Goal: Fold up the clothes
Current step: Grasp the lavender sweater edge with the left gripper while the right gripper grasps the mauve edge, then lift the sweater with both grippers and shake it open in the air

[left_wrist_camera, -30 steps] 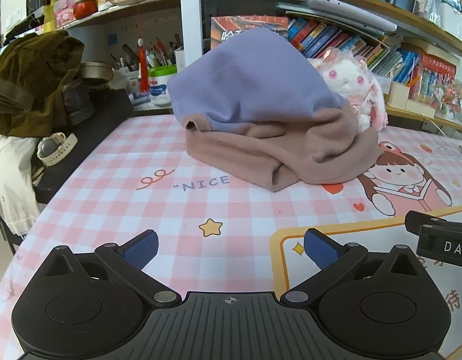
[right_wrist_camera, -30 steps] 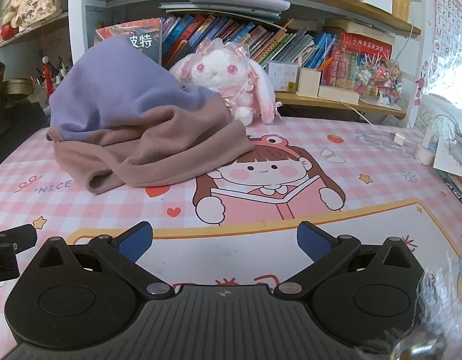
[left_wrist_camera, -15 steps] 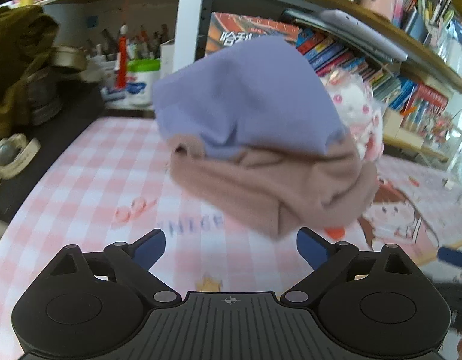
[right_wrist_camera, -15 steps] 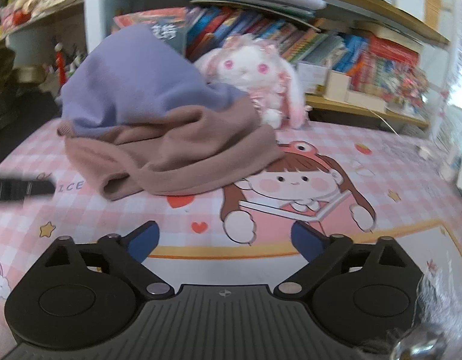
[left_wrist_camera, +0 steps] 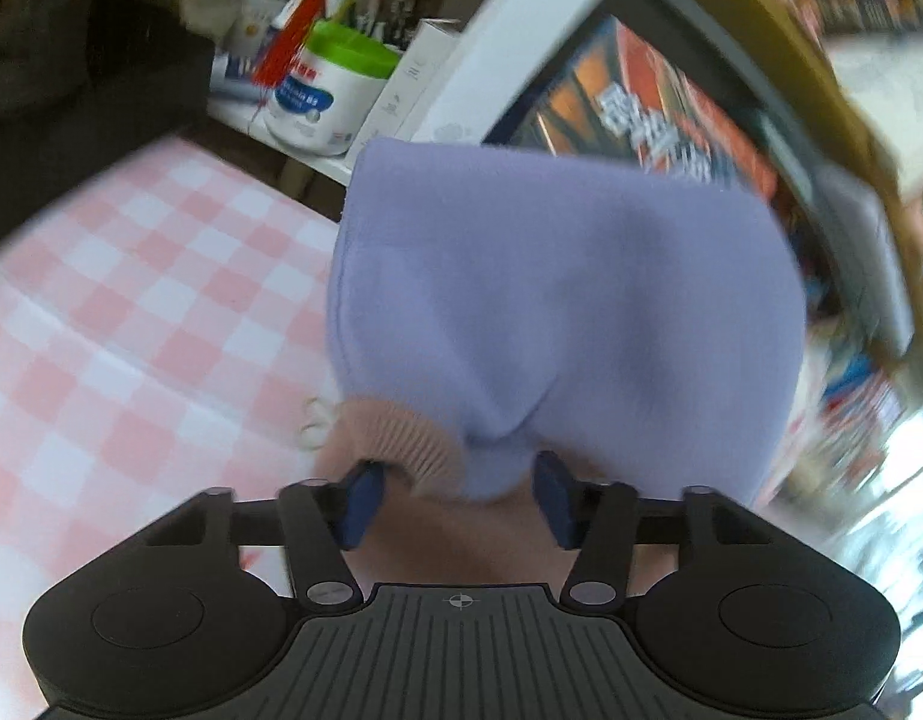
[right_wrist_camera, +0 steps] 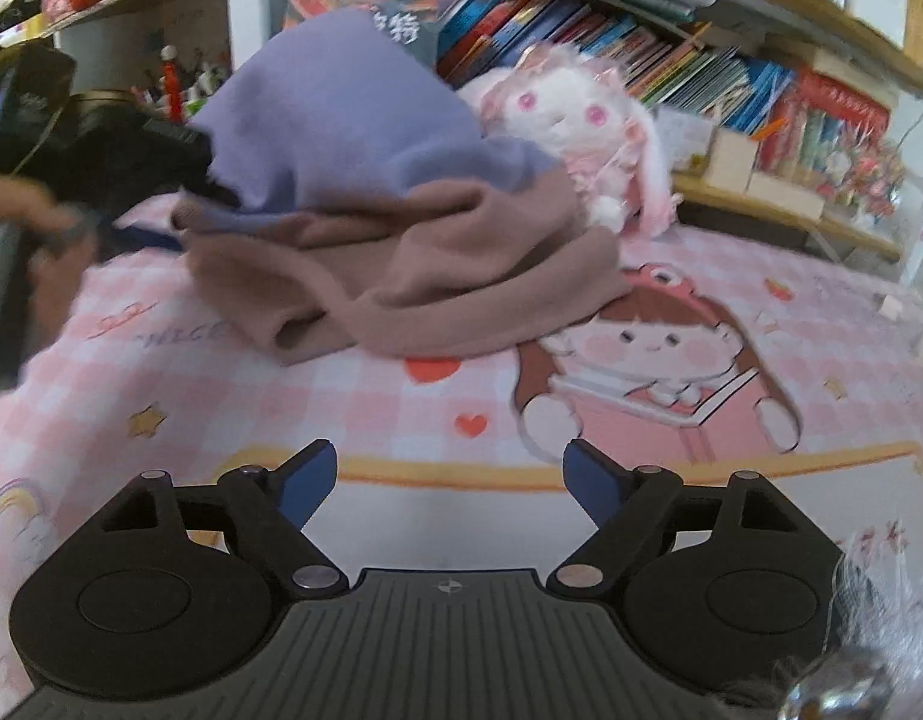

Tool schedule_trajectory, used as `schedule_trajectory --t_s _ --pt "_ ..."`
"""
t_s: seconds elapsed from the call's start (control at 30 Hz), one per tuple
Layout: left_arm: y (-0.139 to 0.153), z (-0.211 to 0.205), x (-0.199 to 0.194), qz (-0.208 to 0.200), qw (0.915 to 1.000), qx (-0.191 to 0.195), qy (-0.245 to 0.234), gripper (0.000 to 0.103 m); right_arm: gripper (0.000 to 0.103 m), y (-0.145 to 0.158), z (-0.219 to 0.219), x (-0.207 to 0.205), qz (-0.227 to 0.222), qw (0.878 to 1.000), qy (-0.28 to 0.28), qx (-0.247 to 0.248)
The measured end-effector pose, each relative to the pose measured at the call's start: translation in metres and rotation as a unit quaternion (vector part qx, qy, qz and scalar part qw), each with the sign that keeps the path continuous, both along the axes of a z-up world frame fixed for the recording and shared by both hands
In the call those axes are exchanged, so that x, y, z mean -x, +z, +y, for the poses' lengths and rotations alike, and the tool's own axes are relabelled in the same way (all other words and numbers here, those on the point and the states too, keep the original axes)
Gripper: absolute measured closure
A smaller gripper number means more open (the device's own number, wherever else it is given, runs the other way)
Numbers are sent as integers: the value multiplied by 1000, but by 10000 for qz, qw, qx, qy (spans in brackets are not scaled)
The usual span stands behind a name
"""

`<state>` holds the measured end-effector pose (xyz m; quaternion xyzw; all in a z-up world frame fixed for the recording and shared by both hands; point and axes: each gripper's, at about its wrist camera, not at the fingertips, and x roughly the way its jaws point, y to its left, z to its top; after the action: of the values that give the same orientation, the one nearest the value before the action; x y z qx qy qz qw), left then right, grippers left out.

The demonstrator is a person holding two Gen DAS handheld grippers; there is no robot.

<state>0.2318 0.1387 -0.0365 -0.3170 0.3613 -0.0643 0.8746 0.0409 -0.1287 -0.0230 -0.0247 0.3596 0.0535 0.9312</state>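
Lilac-and-mauve garment (right_wrist_camera: 377, 222) heaped mid-frame on the pink checked desk (right_wrist_camera: 437, 396), left tongs (left_wrist_camera: 455, 501) spread wide, its ribbed cuff (left_wrist_camera: 395, 444) between the fingers, right tongs (right_wrist_camera: 449, 480) wide open, empty, lower centre.

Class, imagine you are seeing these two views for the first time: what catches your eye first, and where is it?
The crumpled garment, lilac over dusty pink, heaped mid-table on the pink checked cloth. In the left view it fills the frame, its ribbed cuff between the open left gripper. Behind it sits a white plush rabbit before the bookshelf.
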Motion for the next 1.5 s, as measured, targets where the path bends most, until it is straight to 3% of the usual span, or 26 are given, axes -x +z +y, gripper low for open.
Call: schedule_trajectory --t_s 0.03,0.1,0.27,0.4,0.5,0.67,0.83,0.93,1.0,1.1,1.27,1.4,1.5 --pt "-4 4 -3 71 9998 177 83 62 20 0 1 2 39 10000 16 -29" --pt "-11 9 -6 215 9991 329 184 86 20 -1 3 7 82 10000 34 -6" --pt "-4 9 6 30 9994 323 -71 92 20 -1 10 20 72 9997 39 236" --pt "25 -5 40 -390 9972 274 -585 95 20 0 14 21 -15 9991 84 420" --pt "55 -23 74 -805 9895 192 -1187 98 20 6 14 17 -201 9988 236 387" --pt "89 -69 126 -1314 9686 157 -2106 100 20 20 11 19 -596 9955 695 255" --pt "112 -138 172 -1656 9488 351 -2667 100 21 33 -5 40 -1022 9876 1182 133" --pt "117 -172 194 -1743 9429 387 -2813 100 31 34 -29 54 -1151 9865 1165 76" --pt "117 -191 212 -1656 9443 430 -2811 100 40 33 -50 62 -1164 9875 1059 -29" --pt "115 -208 230 -1563 9495 529 -2668 100 42 31 -83 75 -1172 9888 909 -184" --pt "121 -221 248 -1590 9592 860 -2176 100 34 23 -117 96 -1092 9875 1123 -174" --pt "135 -229 249 -1713 9625 912 -1896 100 26 19 -136 112 -1094 9839 1411 -61" --pt "141 -239 254 -1730 9632 905 -1845 100 25 20 -143 123 -1206 9791 1636 25"
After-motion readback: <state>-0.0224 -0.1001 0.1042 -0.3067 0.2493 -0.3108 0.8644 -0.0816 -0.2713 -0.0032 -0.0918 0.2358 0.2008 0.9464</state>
